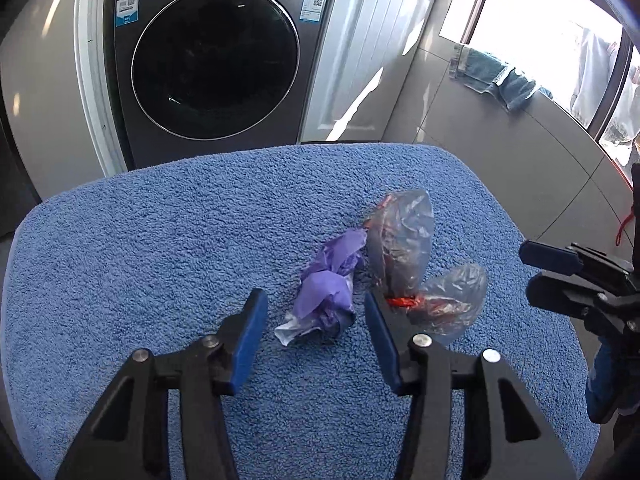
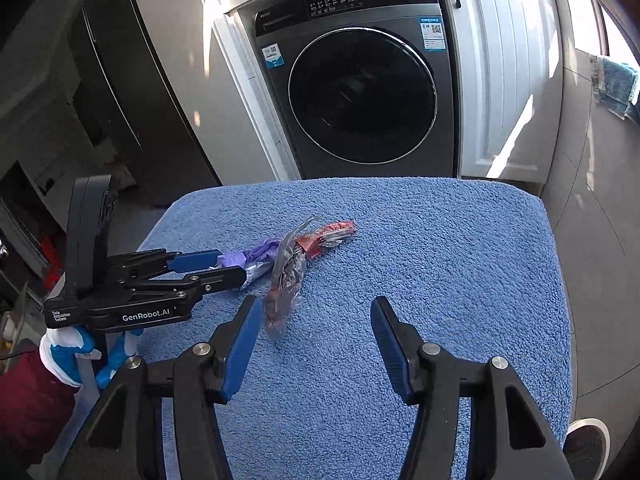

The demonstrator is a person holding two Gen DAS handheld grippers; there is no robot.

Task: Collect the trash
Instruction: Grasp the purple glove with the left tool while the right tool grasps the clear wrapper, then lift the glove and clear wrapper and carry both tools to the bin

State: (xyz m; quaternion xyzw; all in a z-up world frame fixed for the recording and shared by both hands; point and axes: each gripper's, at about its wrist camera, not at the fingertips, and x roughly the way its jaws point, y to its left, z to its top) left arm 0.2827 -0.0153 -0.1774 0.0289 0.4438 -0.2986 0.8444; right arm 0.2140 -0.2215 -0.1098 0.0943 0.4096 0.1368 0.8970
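Blue towel-covered surface (image 1: pixel 160 240) in front of the washing machine (image 1: pixel 212 60) carries all the trash near its middle. Clear plastic wrapper (image 1: pixel 404 240) with red scraps inside — likely weightless, crinkly, slippery; pinch a bunched fold, not a flat face. Purple crumpled wad (image 1: pixel 328 292) touches it, soft and compressible, so grab across the thickest lump. Left gripper (image 1: pixel 316 312) has its jaws apart straddling the wad. Right gripper (image 2: pixel 316 320) is spread wide and empty, wrapper end just beside its left finger.
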